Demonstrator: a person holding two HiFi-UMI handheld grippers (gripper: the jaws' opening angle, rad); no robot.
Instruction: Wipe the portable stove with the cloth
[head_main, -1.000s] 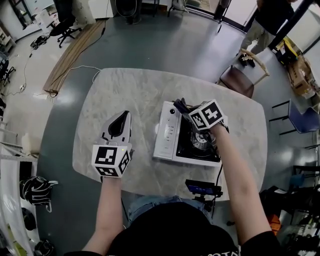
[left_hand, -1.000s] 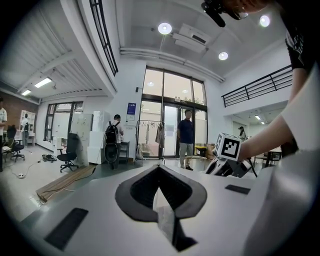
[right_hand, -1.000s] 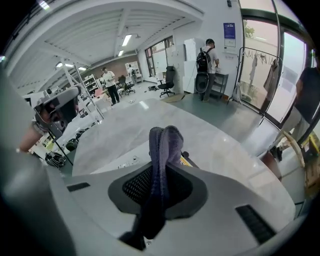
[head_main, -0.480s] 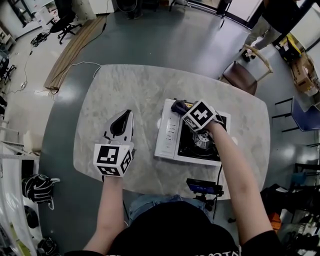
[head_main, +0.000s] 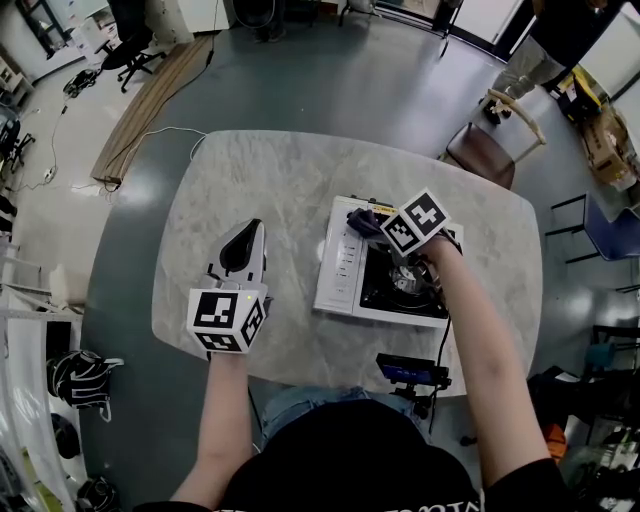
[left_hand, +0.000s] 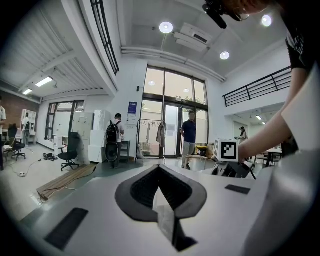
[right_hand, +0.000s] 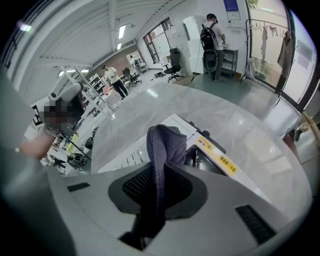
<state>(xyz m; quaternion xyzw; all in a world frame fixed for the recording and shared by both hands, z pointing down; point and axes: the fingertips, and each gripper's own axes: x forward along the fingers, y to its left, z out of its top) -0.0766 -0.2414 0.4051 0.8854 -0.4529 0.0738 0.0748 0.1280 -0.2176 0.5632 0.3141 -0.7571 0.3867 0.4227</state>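
Note:
A white portable stove (head_main: 345, 270) with a black burner well stands on the marble table (head_main: 270, 180), right of centre. My right gripper (head_main: 372, 222) hovers over the stove's far left corner, shut on a dark grey-purple cloth (head_main: 362, 219). In the right gripper view the cloth (right_hand: 166, 150) rises from between the jaws, in front of the stove (right_hand: 175, 130). My left gripper (head_main: 243, 247) rests over the bare table left of the stove, shut with nothing in it; its pointed jaws (left_hand: 160, 192) meet in the left gripper view.
A wooden chair (head_main: 485, 150) stands past the table's far right corner, and a person walks beyond it. A black device (head_main: 410, 372) with a cable clings to the near table edge. Bare marble lies between my left gripper and the stove.
My right gripper, with the cloth, swept left along the stove's far edge half a second ago and has since drifted slightly back right. The left gripper has stayed put.

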